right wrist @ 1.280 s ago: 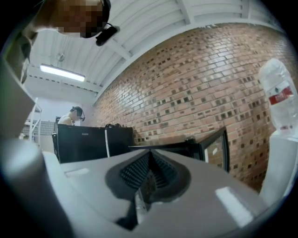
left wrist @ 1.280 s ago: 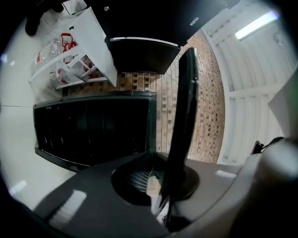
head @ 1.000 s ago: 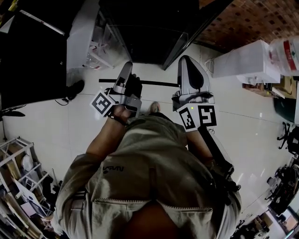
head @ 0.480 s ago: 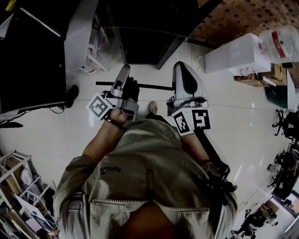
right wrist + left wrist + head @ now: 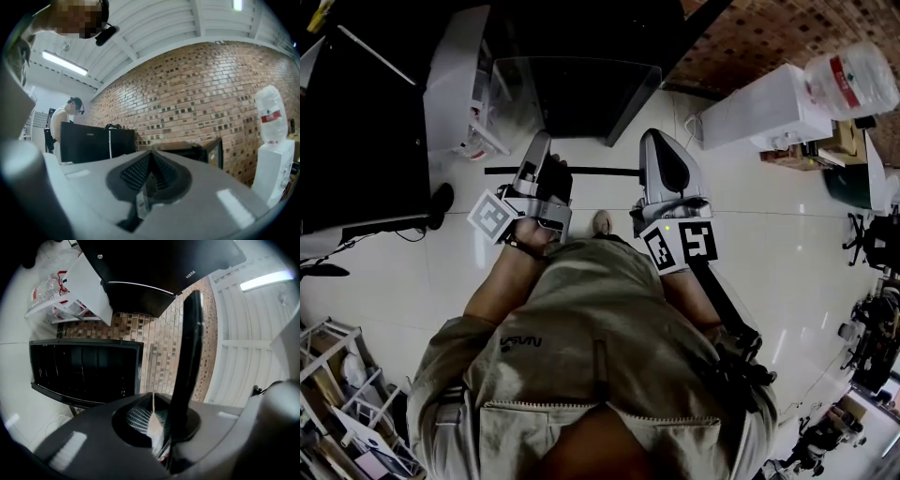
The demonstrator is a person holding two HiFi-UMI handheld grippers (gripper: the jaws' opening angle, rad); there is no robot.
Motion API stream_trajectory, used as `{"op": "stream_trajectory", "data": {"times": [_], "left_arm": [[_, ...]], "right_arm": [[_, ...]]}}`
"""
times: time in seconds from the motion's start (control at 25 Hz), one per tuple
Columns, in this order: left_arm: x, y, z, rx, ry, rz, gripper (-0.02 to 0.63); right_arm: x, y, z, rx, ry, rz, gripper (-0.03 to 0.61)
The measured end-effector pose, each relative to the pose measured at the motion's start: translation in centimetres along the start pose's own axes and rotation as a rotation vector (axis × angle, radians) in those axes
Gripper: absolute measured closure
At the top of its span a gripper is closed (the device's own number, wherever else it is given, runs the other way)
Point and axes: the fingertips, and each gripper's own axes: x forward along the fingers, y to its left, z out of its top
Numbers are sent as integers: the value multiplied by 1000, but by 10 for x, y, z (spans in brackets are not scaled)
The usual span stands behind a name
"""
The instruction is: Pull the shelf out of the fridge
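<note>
The shelf is a clear pane with a thin black trim bar (image 5: 581, 172), and it hangs level between both grippers above the white floor. My left gripper (image 5: 539, 157) is shut on its left end. In the left gripper view the black trim (image 5: 187, 362) rises out of the shut gripper (image 5: 157, 427). My right gripper (image 5: 661, 159) is shut on the right end. In the right gripper view only a thin clear edge (image 5: 143, 199) shows in the gripper (image 5: 147, 187). The small black fridge (image 5: 572, 94) stands ahead with its glass door (image 5: 637, 98) swung open.
A white water dispenser (image 5: 764, 108) with a bottle (image 5: 853, 75) stands at the right by the brick wall. A white rack with bottles (image 5: 459, 80) and a black cabinet (image 5: 356, 141) are on the left. Another person (image 5: 65, 122) stands far off.
The person has backed away from the fridge. It now sits higher and farther off in the head view, and both grippers carried the shelf along.
</note>
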Motion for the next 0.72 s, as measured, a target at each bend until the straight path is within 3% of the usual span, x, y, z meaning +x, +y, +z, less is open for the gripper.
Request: {"op": "stream_trajectory", "data": {"times": [0.72], "left_arm": [[0,-1,-1,-13,-12,-7,586]], "right_arm": [[10,3,-6,5,16,33,578]]}}
